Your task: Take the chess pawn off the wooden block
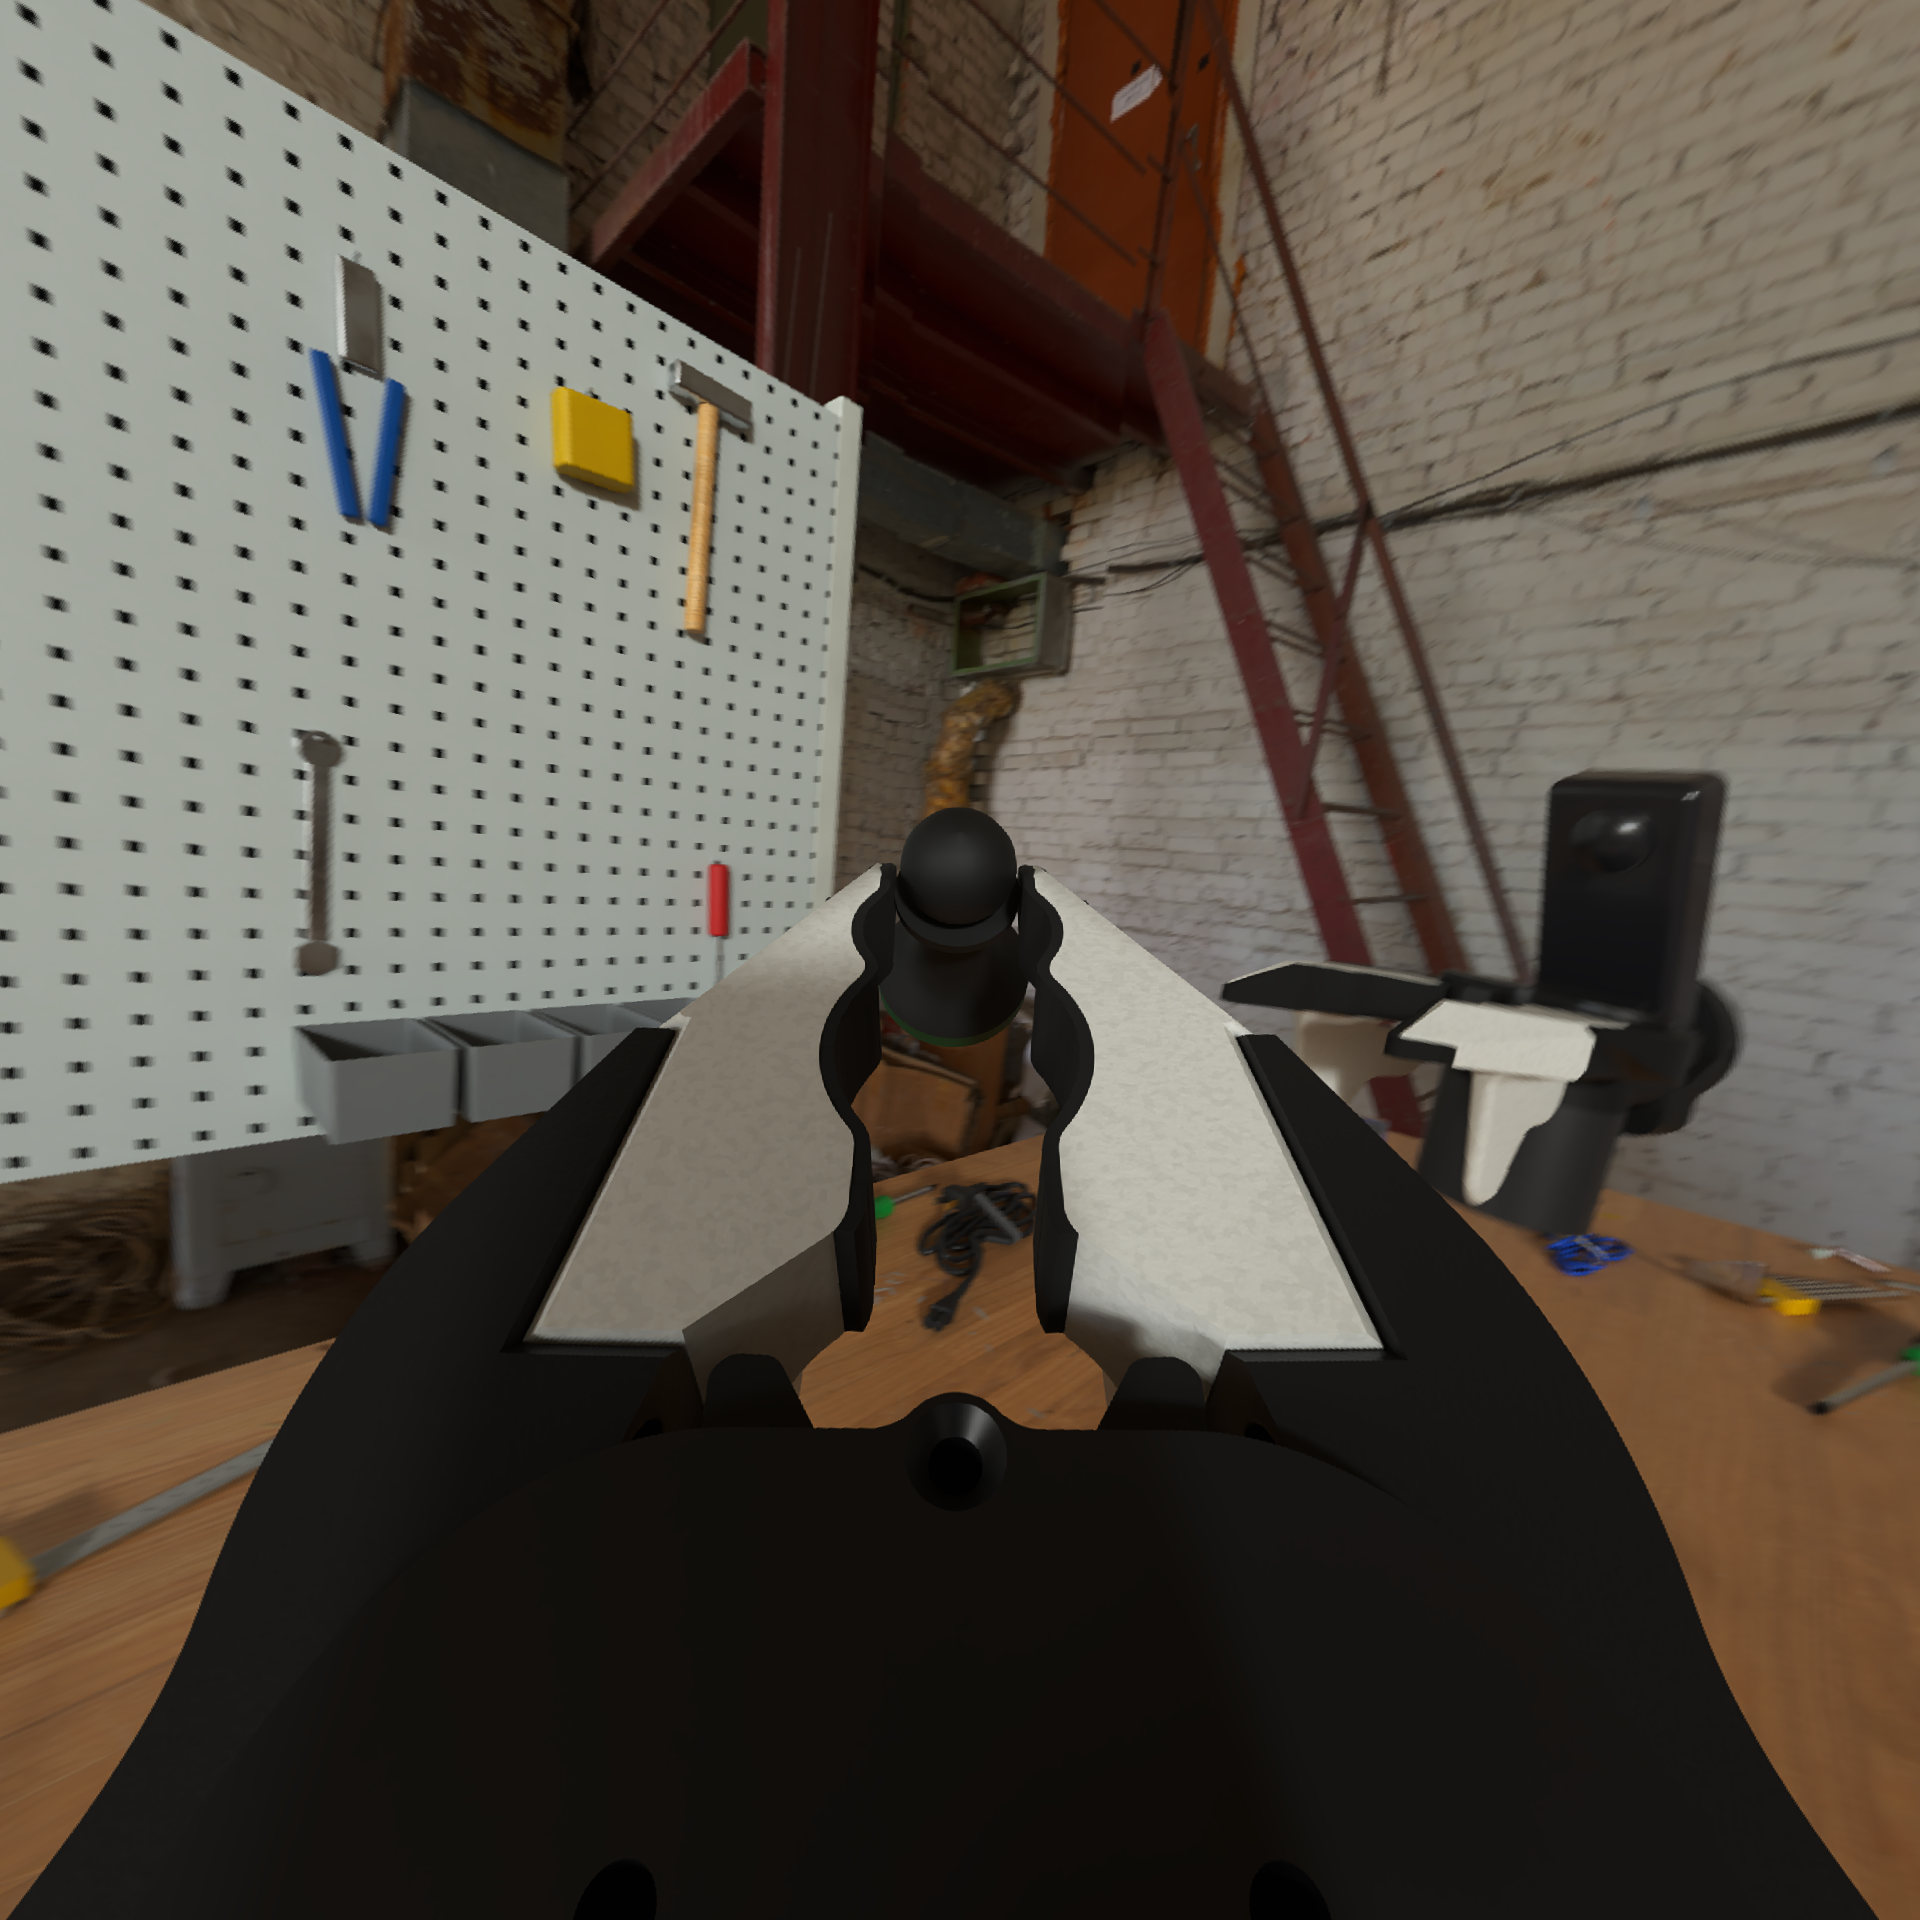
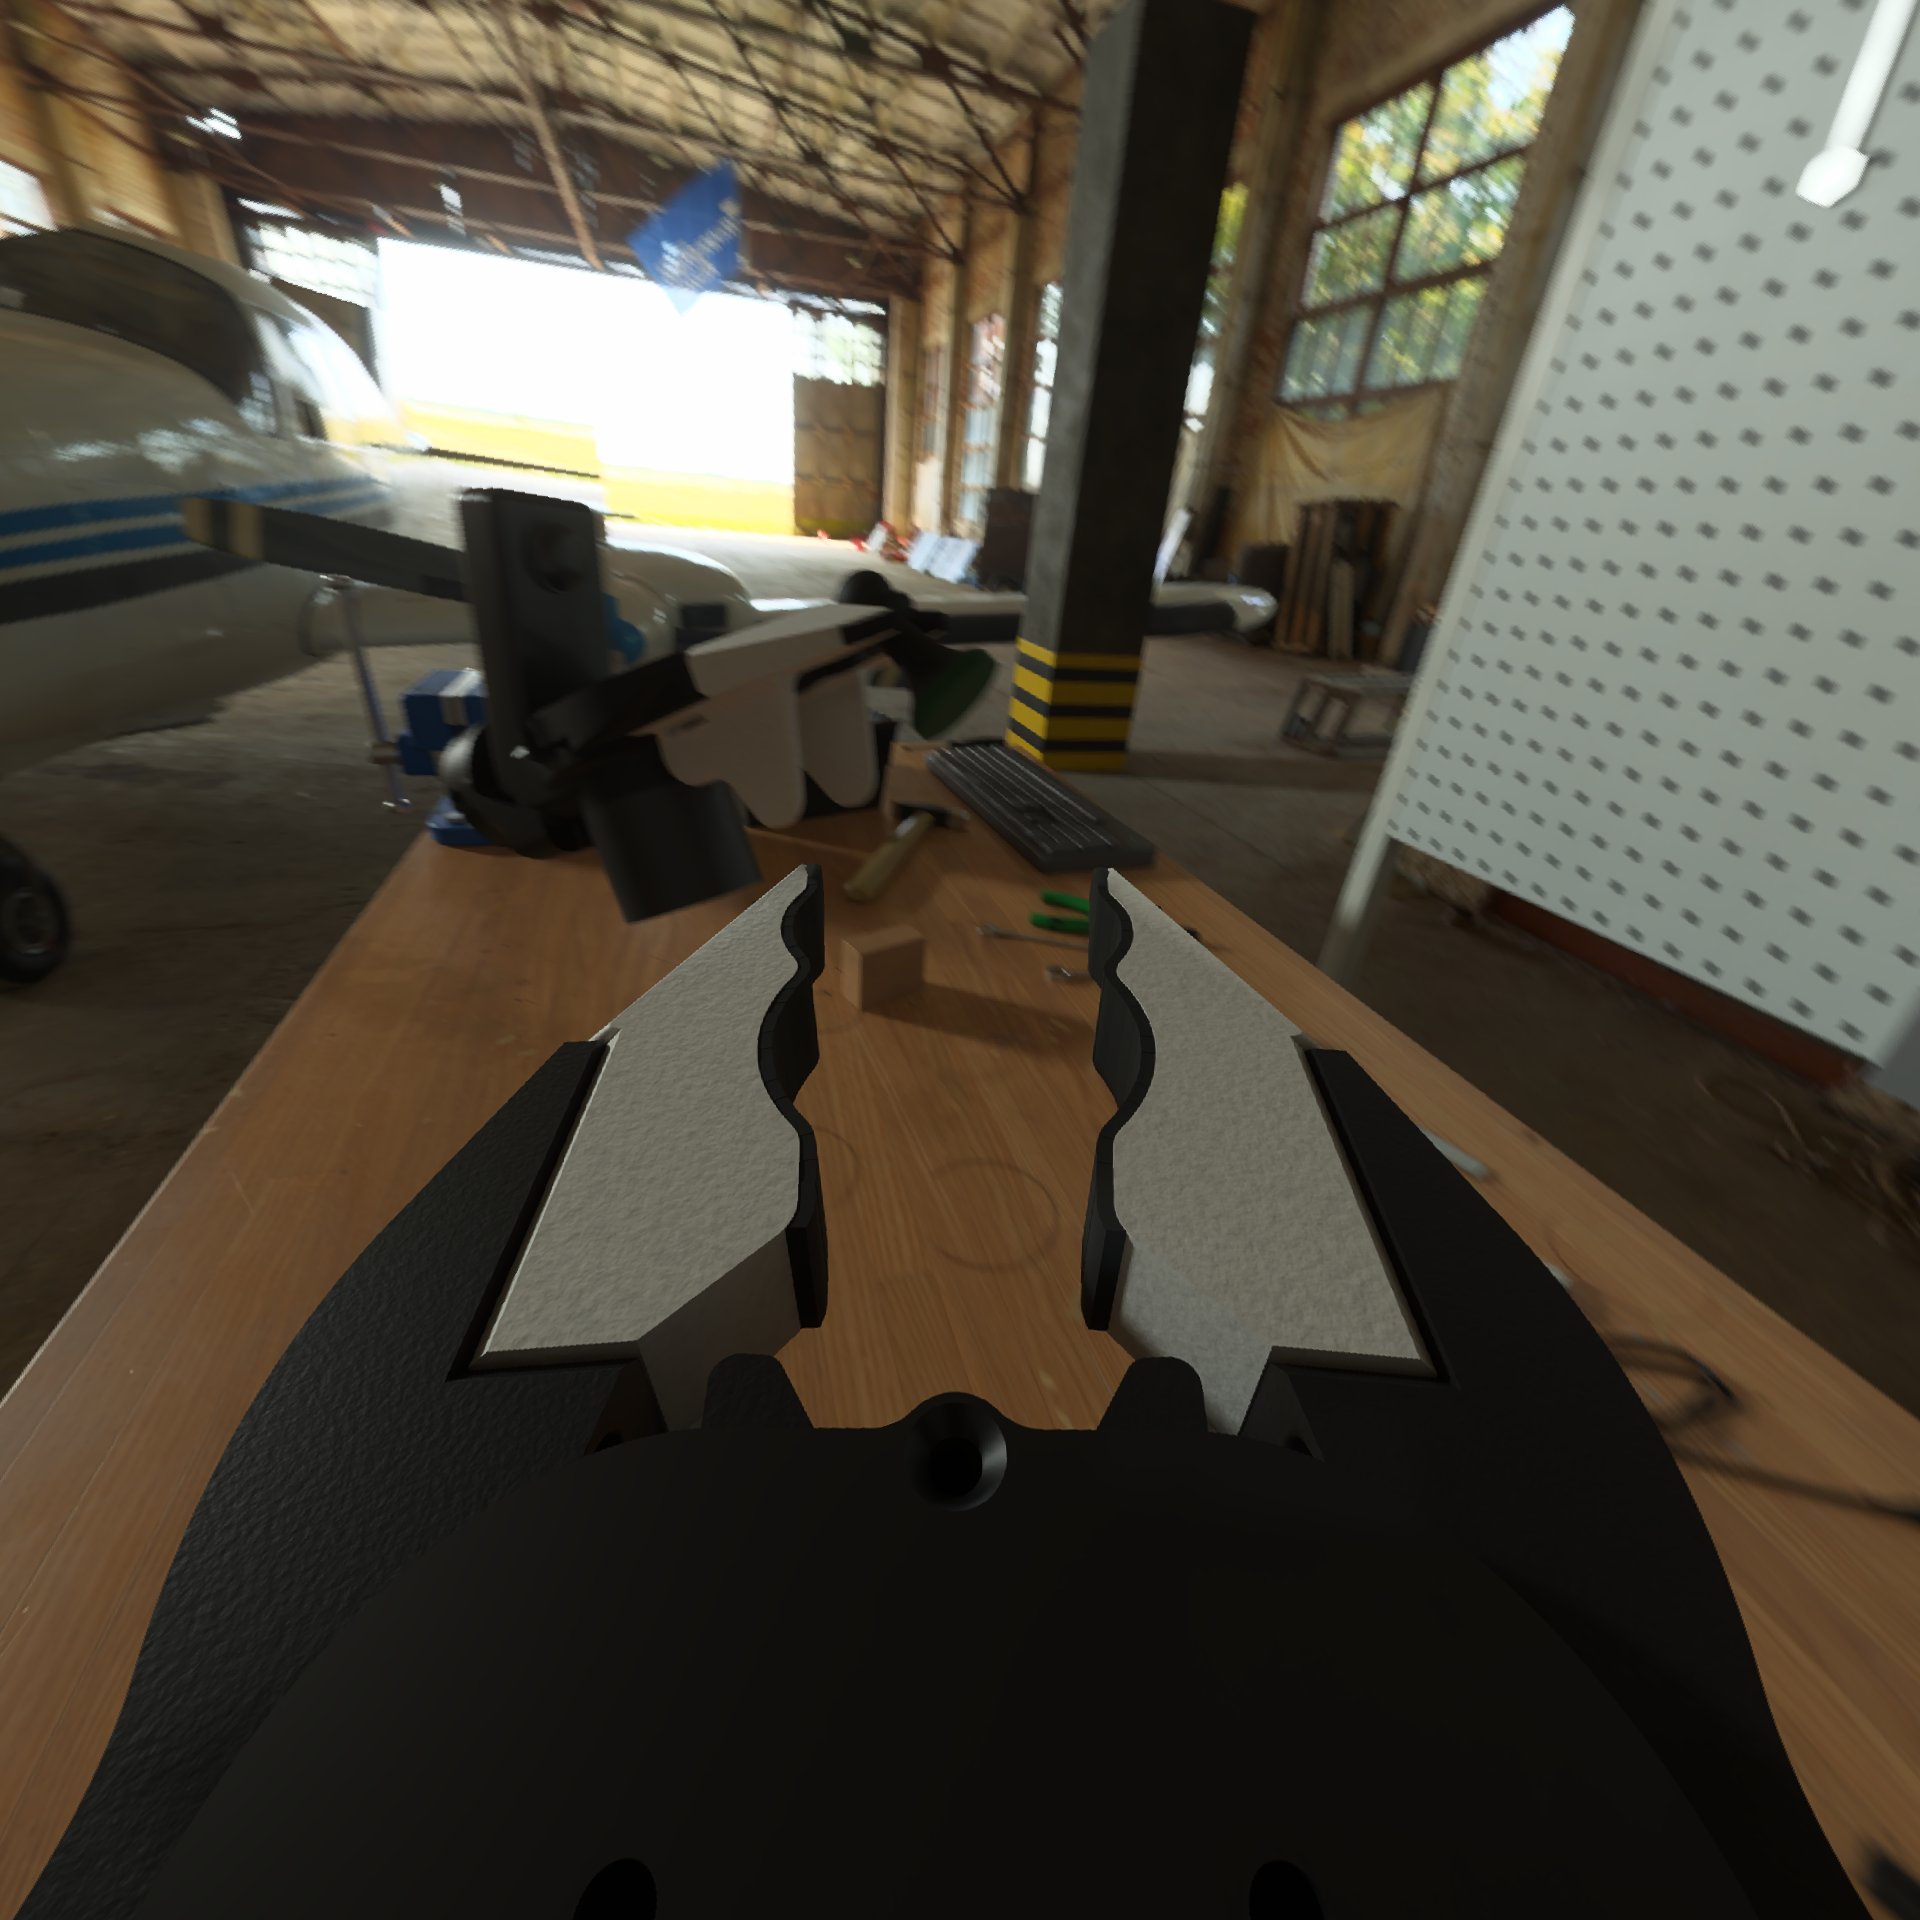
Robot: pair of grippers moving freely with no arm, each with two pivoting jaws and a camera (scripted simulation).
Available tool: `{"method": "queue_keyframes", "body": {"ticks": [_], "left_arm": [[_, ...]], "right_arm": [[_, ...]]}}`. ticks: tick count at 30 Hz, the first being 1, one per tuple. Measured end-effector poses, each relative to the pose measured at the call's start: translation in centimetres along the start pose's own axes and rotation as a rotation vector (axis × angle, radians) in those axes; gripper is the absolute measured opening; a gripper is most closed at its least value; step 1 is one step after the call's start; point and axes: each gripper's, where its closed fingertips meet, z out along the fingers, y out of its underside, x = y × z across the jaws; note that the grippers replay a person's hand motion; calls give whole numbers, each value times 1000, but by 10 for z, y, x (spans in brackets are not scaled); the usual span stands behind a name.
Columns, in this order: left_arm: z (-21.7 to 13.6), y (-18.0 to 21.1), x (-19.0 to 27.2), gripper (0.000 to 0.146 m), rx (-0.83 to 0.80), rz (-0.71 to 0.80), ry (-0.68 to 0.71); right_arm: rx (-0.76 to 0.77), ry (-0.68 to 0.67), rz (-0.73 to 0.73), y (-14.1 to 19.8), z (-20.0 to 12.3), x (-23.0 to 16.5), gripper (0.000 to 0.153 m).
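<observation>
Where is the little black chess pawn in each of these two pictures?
Left wrist view: the black round-headed chess pawn sits centre frame, clamped between the left gripper fingertips.
Right wrist view: it shows centre-left, farther off, tilted with its green felt base outward, above the small wooden block.
Shared landmark: the white pegboard.

We are in a hangar workshop: a wooden workbench [image 2: 935,1174] strewn with hand tools, a pegboard [image 1: 499,727] hung with a hammer [image 1: 704,499], brick walls, and an aeroplane [image 2: 156,499] beyond the bench's far left corner.
</observation>
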Motion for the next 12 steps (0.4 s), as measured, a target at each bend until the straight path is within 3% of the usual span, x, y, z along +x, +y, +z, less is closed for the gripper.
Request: {"method": "queue_keyframes", "body": {"ticks": [3, 8, 10, 12], "left_arm": [[3, 5, -7, 23, -18, 63, -54], [6, 19, -28, 23, -50, 122, -215], [9, 25, -27, 23, -70, 155, -221], [14, 28, -19, 23, -59, 150, -160]], "right_arm": [[-34, 135, 42, 0, -30, 30, 55], [89, 323, 59, -23, -74, 53, 56], [149, 340, 9, -36, -77, 45, 57], [188, 260, -7, -42, -68, 30, 57]]}}
